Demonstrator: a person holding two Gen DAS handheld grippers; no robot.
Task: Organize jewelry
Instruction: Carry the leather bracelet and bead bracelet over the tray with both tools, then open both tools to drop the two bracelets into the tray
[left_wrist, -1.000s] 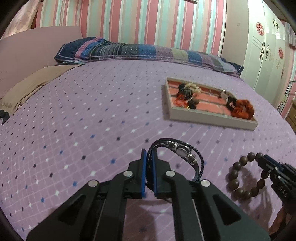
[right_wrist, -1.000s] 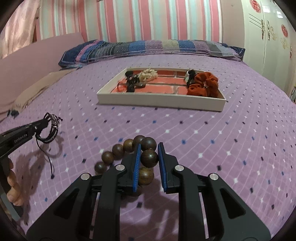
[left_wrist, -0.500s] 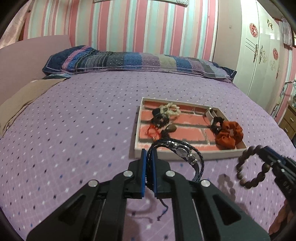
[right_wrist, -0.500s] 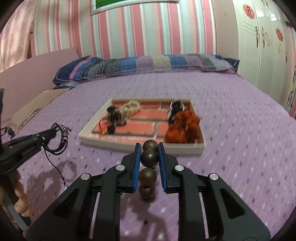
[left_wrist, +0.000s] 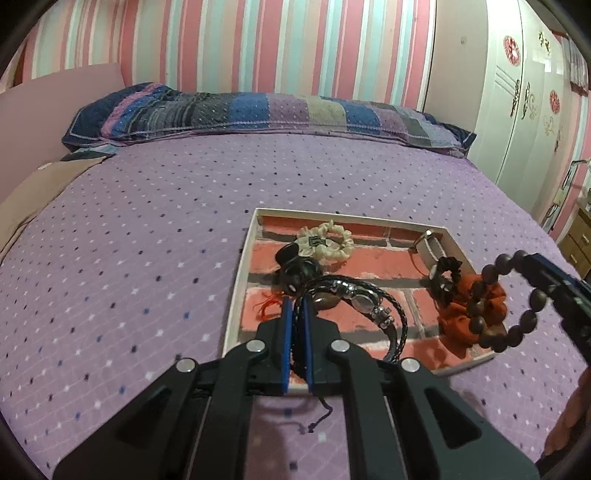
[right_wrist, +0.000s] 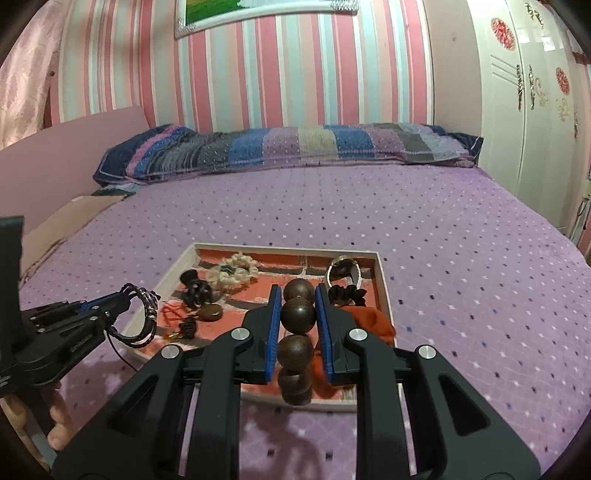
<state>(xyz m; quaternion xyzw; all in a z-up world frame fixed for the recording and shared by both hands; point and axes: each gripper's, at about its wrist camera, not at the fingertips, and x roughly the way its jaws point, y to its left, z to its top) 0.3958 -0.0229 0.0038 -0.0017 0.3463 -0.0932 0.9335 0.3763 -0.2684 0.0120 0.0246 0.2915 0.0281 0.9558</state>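
Left claw (left_wrist: 297, 314) clamped on the black braided bracelet (left_wrist: 365, 299), pinched by one side of the band so the rest of the loop hangs free ahead of the fingers, a loose cord end dangling below. Held in the air over the near left part of the tray (left_wrist: 236, 284), apparently so the loop can be lowered flat onto the brick-patterned floor without snagging.

Right claw (right_wrist: 297, 314) gripping the wooden bead bracelet (right_wrist: 297, 314), one bead squeezed between the blue pads (right_wrist: 274, 325), the other beads strung in a line above and below it. Carried over the near right part of the tray, just above the orange scrunchie (right_wrist: 373, 321); gripping a single bead probably keeps the round string from rolling out.

Tray resting on the purple bed (left_wrist: 147, 240), already holding a cream scrunchie (left_wrist: 328, 240), a black hair clip (left_wrist: 295, 266), a black scrunchie (left_wrist: 445, 273), a white cuff (left_wrist: 430, 245) at the far right corner, an oval brown stone (right_wrist: 208, 313) and some red thread (left_wrist: 267, 306). Dark pieces gathered on the left, scrunchies on the right, so likely sorted loosely by kind.

Judged stage: both bracelets at the tray, not yet set down. Next move likely lowering and releasing each on bare floor between the items; risk of the beads landing on the orange scrunchie or the braided loop catching the hair clip.
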